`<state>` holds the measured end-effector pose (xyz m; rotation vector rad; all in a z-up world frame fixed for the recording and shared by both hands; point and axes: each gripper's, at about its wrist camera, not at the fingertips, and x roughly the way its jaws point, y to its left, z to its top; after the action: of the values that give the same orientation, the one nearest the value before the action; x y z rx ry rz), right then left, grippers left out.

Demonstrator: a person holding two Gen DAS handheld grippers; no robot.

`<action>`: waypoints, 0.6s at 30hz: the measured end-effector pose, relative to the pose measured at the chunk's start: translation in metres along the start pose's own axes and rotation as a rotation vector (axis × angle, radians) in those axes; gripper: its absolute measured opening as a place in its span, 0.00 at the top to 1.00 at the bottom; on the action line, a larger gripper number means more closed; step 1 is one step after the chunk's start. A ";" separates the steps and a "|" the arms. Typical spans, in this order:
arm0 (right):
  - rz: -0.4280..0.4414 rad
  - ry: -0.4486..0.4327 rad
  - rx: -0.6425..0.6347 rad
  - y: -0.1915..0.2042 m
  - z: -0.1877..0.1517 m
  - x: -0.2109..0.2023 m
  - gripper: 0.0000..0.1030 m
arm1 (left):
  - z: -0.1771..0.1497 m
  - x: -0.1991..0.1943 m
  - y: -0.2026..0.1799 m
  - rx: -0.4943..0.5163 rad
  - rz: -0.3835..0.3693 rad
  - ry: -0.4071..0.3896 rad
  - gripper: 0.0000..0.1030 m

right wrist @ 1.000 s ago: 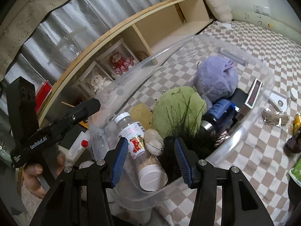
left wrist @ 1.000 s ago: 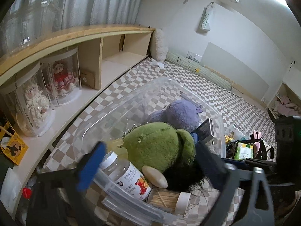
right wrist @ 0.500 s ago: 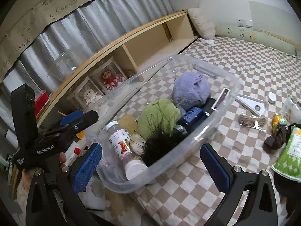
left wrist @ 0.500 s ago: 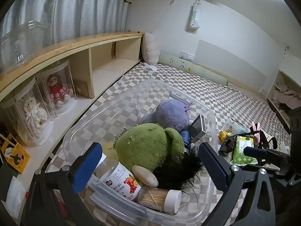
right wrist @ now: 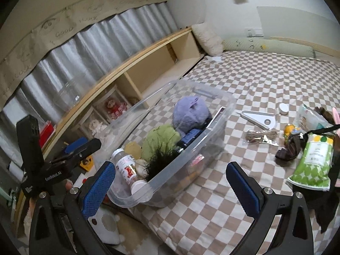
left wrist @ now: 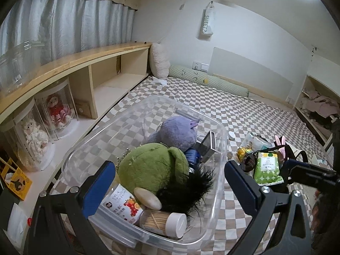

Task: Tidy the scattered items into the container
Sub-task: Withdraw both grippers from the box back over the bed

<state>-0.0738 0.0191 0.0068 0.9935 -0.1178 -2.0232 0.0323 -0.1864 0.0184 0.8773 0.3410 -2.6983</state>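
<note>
A clear plastic bin (left wrist: 218,182) (right wrist: 214,136) sits on the checkered mat. It holds a green plush (left wrist: 153,167), a purple plush (left wrist: 176,131), a black feathery item (left wrist: 182,191), a labelled bottle (left wrist: 123,206) and a toothpick jar (left wrist: 163,223). My left gripper (left wrist: 170,182) is open and empty, just above the bin's near end. My right gripper (right wrist: 170,180) is open and empty, above the bin's near right corner. Loose on the mat to the right lie a green packet (right wrist: 312,161), a twine bundle (right wrist: 259,137), a white triangular piece (right wrist: 259,119) and a small white cap (right wrist: 283,107).
A wooden shelf unit (left wrist: 85,78) with doll display cases (left wrist: 57,108) runs along the left. A dark bag (right wrist: 291,148) and a small yellow jar (right wrist: 291,129) lie by the packet. A bolster (left wrist: 208,80) lies at the far wall.
My right gripper opened, letting go of the black feathery item into the bin, and pulled back to the right. My left gripper drew back and rose a little.
</note>
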 end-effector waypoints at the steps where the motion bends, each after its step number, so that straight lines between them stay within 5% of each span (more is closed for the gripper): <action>1: -0.003 -0.006 0.002 -0.002 0.000 -0.002 0.00 | 0.000 0.001 -0.002 0.001 -0.004 0.007 0.00; 18: -0.149 -0.150 0.112 -0.073 -0.014 -0.053 0.00 | 0.005 0.019 -0.064 0.072 -0.062 0.018 0.00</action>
<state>-0.0953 0.1074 -0.0011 0.9419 -0.2457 -2.2482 -0.0064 -0.1322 0.0193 0.9268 0.2804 -2.7766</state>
